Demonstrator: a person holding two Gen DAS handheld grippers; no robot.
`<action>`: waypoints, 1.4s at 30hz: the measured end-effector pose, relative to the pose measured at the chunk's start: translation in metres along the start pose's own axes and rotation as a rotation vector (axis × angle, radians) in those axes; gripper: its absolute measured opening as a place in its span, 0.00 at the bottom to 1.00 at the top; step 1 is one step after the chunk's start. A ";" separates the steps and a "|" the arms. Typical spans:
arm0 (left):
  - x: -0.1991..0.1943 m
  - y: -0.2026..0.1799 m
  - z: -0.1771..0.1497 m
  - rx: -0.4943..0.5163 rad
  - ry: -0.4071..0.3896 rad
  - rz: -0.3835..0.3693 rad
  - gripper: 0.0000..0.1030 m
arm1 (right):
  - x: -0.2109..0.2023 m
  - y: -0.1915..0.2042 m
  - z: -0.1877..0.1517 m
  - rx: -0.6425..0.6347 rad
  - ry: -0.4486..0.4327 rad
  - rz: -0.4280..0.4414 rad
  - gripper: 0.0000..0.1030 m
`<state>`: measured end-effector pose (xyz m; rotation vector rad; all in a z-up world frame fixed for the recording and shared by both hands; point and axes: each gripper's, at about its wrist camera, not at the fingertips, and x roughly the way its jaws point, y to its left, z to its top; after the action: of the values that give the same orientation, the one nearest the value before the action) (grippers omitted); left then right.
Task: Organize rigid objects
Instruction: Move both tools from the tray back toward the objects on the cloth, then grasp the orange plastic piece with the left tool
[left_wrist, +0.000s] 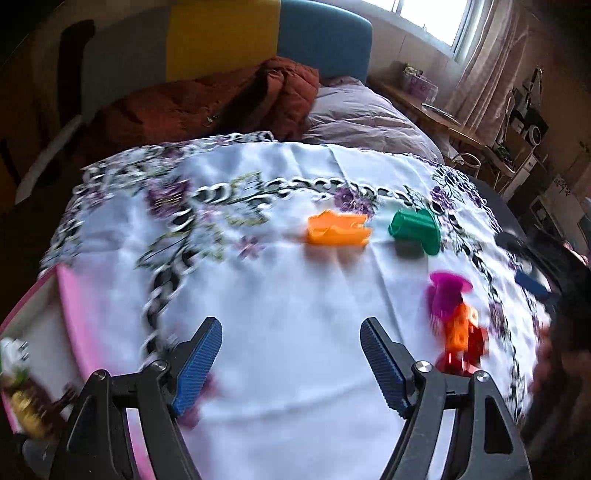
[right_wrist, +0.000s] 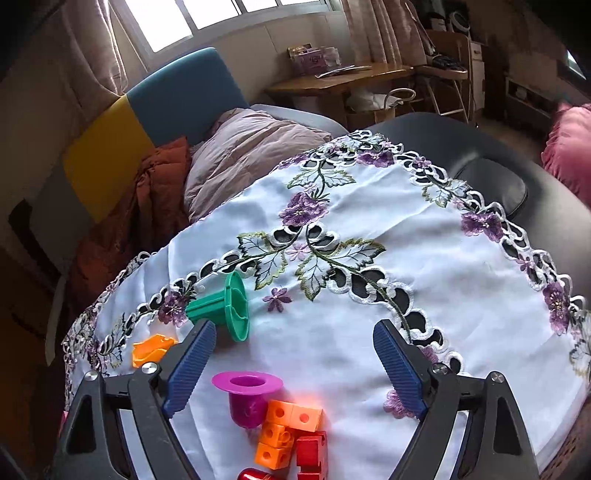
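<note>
I am working over the white embroidered floral tablecloth (right_wrist: 369, 332); the pink-rimmed box (left_wrist: 70, 306) is sitting at its left edge, apparently as the sorting bin, contents blurred; my left gripper (left_wrist: 291, 354) and right gripper (right_wrist: 295, 365) are both hanging wide open, gripping nothing; the green flanged plastic spool (right_wrist: 225, 308) and the orange and red snap cubes (right_wrist: 291, 435) are lying loose between my right fingers.

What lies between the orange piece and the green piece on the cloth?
Only bare tablecloth: the left wrist view shows a narrow gap between the orange piece and the green piece.
</note>
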<state>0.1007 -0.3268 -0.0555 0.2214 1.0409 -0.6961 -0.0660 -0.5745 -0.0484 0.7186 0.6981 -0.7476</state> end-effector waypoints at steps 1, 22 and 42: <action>0.007 -0.005 0.006 0.007 -0.001 0.003 0.79 | 0.000 0.000 0.000 0.002 -0.001 0.006 0.85; 0.115 -0.047 0.068 0.076 0.021 0.015 0.67 | 0.011 0.002 -0.001 0.027 0.066 0.096 0.86; 0.025 -0.030 -0.068 0.116 -0.030 0.079 0.67 | 0.015 -0.007 0.000 0.057 0.076 0.053 0.86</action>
<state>0.0413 -0.3273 -0.1064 0.3497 0.9595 -0.6873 -0.0639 -0.5831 -0.0622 0.8179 0.7267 -0.6961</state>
